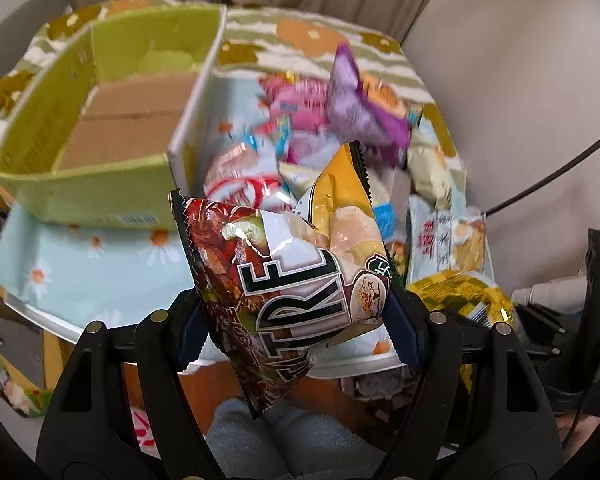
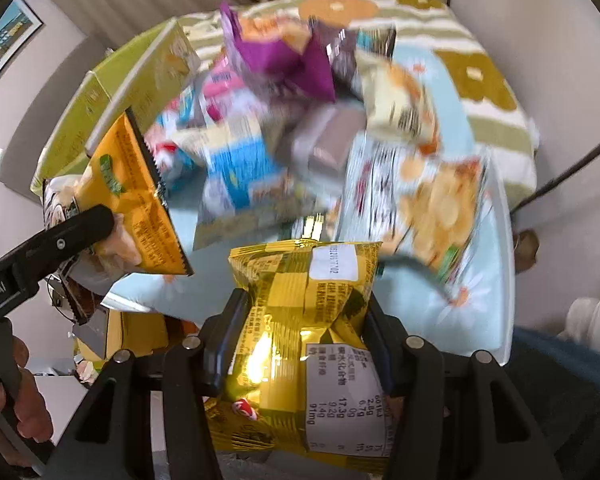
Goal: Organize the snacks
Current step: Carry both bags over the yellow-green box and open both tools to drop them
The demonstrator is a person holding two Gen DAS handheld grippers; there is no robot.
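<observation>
Altogether two tools (image 1: 296,316) (image 2: 300,332), three held packets (image 1: 284,276) (image 1: 340,208) (image 2: 300,344)

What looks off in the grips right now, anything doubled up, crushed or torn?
The left gripper looks to have pinched two packets at once: a brown-and-white snack bag with a yellow bag jammed behind it. The right gripper squeezes a gold checkered packet, creasing its middle. No tears or spills visible.

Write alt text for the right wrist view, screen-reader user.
The right gripper is clamped on a shiny yellow checkered snack packet above a pile of mixed snack bags on a daisy-print tray. At left, the left gripper holds an orange-yellow snack bag in front of a green cardboard box.
</observation>
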